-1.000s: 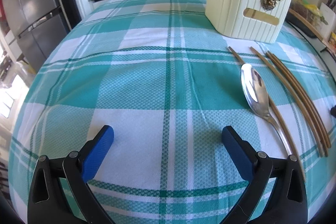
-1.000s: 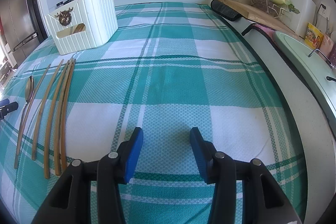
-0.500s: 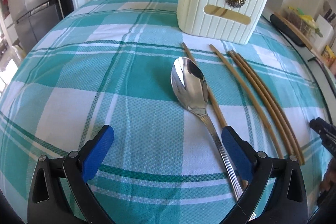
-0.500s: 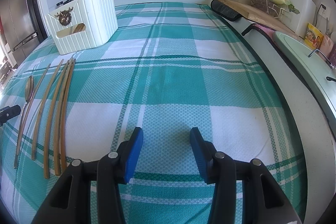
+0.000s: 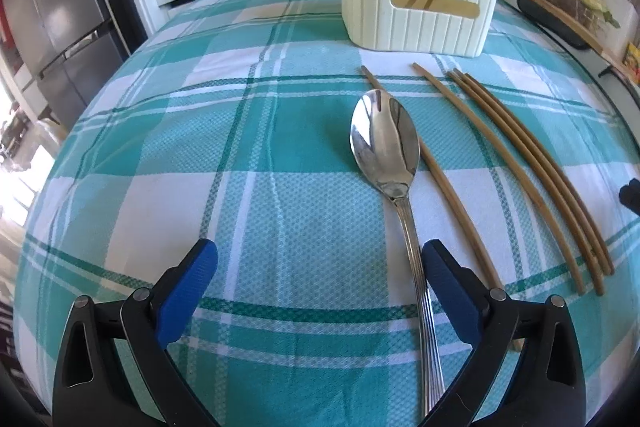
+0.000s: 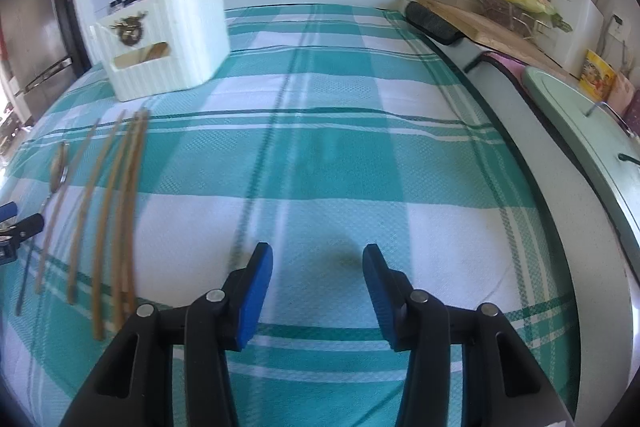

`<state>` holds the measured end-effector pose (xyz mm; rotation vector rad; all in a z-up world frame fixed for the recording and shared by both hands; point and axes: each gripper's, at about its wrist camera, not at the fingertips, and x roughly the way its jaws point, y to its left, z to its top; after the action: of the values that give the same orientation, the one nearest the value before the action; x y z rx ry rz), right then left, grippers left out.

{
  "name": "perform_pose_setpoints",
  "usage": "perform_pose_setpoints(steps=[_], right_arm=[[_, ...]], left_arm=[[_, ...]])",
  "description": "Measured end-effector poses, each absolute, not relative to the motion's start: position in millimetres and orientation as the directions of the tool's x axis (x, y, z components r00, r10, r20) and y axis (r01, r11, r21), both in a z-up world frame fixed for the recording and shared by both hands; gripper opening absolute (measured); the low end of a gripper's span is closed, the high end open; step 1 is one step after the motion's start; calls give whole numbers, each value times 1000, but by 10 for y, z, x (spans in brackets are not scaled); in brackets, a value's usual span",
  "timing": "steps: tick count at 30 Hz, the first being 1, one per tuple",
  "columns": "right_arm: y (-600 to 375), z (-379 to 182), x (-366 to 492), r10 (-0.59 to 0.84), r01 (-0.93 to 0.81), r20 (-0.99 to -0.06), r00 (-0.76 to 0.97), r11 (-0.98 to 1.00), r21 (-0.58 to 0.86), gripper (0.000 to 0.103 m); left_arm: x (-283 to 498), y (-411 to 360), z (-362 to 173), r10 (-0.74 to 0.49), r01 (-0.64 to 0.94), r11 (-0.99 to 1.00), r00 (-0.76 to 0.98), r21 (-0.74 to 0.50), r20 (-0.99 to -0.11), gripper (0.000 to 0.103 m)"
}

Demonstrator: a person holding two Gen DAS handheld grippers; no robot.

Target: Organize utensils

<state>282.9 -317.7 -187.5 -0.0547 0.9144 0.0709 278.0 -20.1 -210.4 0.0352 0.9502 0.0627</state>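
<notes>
1. Left tool (image 5: 316,267) tilts steeply down over the table (image 5: 200,147), jaws wide apart and holding nothing; the spoon (image 5: 384,143) handle runs just inside its right finger.
2. Spoon bowl points toward the cream holder (image 5: 420,7); four chopsticks (image 5: 520,163) lie just right of the spoon.
3. Right tool (image 6: 318,267) angles down too, jaws parted and empty, over bare checked cloth well right of the chopsticks (image 6: 120,203).
4. Open cloth stretches left of the spoon.

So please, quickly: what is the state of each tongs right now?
Left tongs: open, holding nothing; the spoon handle lies beside the right finger.
Right tongs: open, empty, above the tablecloth.
</notes>
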Motion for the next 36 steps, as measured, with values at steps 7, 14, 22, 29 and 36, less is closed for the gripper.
perform_pose_setpoints(steps=[7,14,22,29,36], right_arm=[[-2386,-1781,2846,220,-386,-824,522,923,2,27],[-2293,-1919,3006,258,-399,-862,435,914,73,11],[-2386,-1955,2909,81,-247,-848,523,967,-61,6],[-2749,-1929,2744,-42,-95,-817,575,988,-118,7],[-2873,-1949,2805,17,-130,-812,583,989,-74,49]], left_arm=[[2772,-244,-2079,2,28,999,584,23,-812,75],[2752,-350,-2048,-37,93,995,607,25,-794,35],[2804,-78,-2034,10,22,999,611,30,-791,25],[2855,315,-2044,45,-49,999,611,19,-790,25],[2943,389,-2111,10,-3,1000,602,11,-798,86]])
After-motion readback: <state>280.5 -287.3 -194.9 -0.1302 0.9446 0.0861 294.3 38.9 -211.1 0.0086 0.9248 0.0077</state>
